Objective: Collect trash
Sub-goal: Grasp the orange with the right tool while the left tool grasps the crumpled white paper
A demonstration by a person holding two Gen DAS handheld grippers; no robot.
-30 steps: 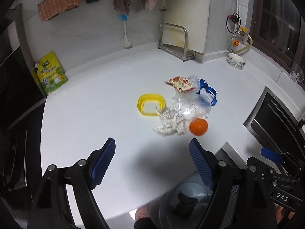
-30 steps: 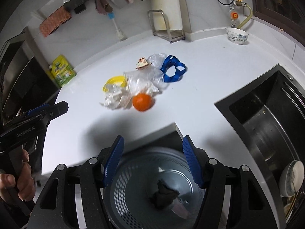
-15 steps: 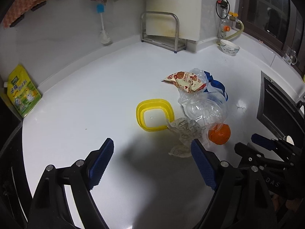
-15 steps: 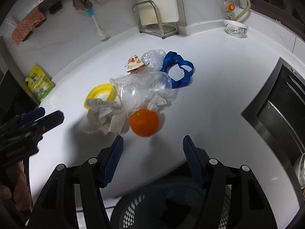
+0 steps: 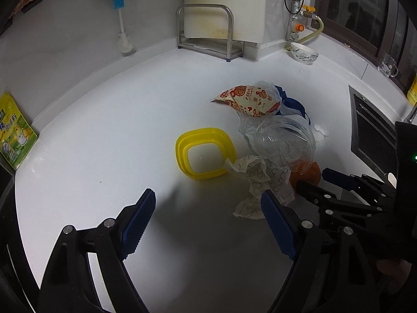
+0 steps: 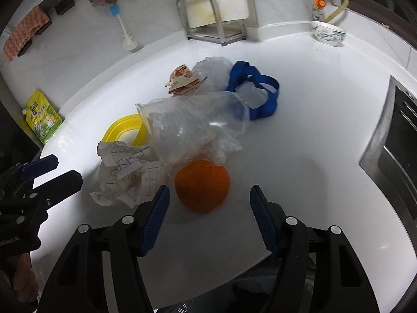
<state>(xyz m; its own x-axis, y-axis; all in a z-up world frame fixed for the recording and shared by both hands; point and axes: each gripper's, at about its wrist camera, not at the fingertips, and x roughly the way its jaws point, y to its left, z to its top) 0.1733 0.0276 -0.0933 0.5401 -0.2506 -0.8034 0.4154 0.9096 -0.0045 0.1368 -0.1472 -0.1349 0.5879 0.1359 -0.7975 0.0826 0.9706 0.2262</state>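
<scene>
A trash pile lies on the white counter: an orange (image 6: 202, 185), crumpled paper (image 6: 125, 173), a clear plastic cup (image 6: 190, 125) with plastic film, a yellow lid ring (image 5: 204, 152), a red-and-white snack wrapper (image 5: 250, 100) and a blue strap (image 6: 258, 92). My right gripper (image 6: 208, 203) is open and empty, its fingers on either side of the orange's near edge. My left gripper (image 5: 208, 214) is open and empty, just short of the yellow ring, with the paper (image 5: 260, 180) by its right finger. The orange (image 5: 306, 173) is partly hidden in the left wrist view.
A metal rack (image 5: 206, 32) and a brush (image 5: 122, 26) stand at the back wall. A bowl (image 6: 328, 32) sits at back right. A yellow pouch (image 5: 14, 133) leans at left. A sink (image 6: 401, 143) is at right. A mesh bin (image 6: 198, 305) sits below the counter edge.
Both grippers have moved forward toward the pile. The right gripper has left the bin below and now brackets the orange. Both stayed open.
</scene>
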